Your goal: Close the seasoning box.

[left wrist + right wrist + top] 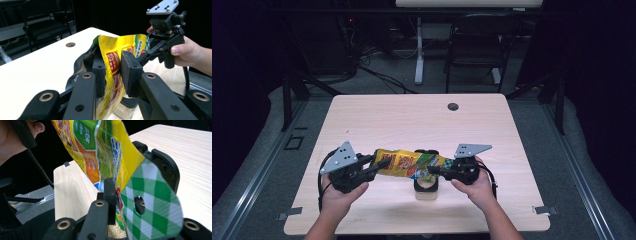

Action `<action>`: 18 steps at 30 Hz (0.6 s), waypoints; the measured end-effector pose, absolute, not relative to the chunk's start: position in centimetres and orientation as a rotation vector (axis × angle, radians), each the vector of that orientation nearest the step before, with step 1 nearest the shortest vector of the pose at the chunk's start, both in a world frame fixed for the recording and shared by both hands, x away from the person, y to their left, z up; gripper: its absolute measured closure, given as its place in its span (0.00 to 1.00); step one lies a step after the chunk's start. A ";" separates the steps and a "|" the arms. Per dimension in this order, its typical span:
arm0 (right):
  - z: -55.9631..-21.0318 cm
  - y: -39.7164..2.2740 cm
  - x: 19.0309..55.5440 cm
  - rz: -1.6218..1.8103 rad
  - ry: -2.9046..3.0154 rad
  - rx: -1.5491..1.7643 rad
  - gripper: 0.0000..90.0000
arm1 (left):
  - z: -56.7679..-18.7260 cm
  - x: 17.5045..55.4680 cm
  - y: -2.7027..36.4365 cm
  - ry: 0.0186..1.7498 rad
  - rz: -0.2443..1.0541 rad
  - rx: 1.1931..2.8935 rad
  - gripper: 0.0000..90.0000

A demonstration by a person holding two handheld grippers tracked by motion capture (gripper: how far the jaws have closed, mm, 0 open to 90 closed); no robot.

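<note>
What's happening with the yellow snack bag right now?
Left gripper and right gripper both clamp the yellow foil snack bag, held above the black container. Nothing in the way.

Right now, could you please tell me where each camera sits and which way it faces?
High view: above the person's side, looking forward and down on the table; both forearms and hands enter from below.
Left gripper view: rides the left gripper, facing the yellow bag and the right gripper.
Right gripper view: rides the right gripper, facing the bag's checkered end.
All share the bag.
</note>
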State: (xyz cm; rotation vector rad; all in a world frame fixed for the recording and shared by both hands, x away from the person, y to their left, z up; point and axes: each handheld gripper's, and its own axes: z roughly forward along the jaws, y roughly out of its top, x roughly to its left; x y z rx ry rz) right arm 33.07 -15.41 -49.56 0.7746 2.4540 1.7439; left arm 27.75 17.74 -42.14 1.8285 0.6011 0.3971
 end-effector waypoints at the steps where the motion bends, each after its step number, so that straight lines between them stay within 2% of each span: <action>1: -49.6 -15.4 33.1 1.744 2.456 0.773 0.96 | -42.1 27.7 17.7 0.600 0.397 1.829 0.84; 5: -49.5 -15.4 32.9 1.735 2.451 0.755 0.99 | -42.0 27.8 17.6 0.594 0.394 1.827 0.84; 18: -49.1 -15.4 32.7 1.797 2.468 0.661 1.00 | -41.5 28.1 18.3 0.600 0.414 1.808 0.84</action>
